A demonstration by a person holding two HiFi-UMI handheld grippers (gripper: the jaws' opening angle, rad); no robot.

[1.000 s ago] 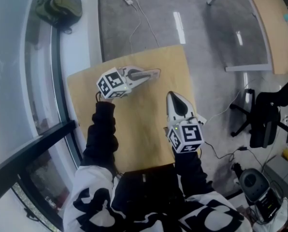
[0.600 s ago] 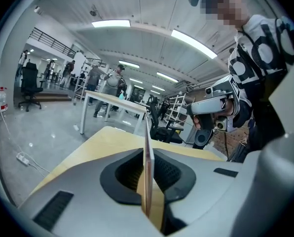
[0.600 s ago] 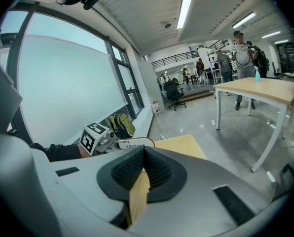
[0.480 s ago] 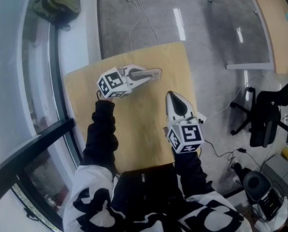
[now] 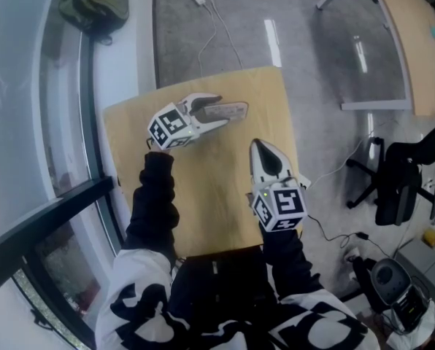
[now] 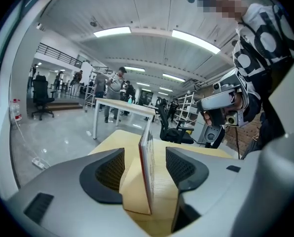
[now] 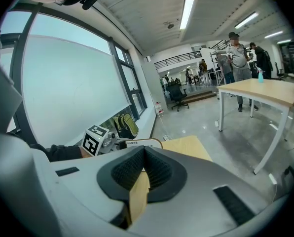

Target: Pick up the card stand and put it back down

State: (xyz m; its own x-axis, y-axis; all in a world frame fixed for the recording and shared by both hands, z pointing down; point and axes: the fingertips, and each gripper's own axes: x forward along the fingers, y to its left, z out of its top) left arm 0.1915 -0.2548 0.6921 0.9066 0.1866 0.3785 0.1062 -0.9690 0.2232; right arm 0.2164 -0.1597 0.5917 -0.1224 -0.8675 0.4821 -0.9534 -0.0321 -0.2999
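Jaws just opening, left gripper [image 5: 220, 111] straddles thin upright card stand [image 6: 146, 164].

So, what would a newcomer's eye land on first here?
The left hand-held gripper at the far end of the wooden table: its jaws have just been opening, with the card stand upright between them. The right hand-held gripper, shut, is near the table's right edge.
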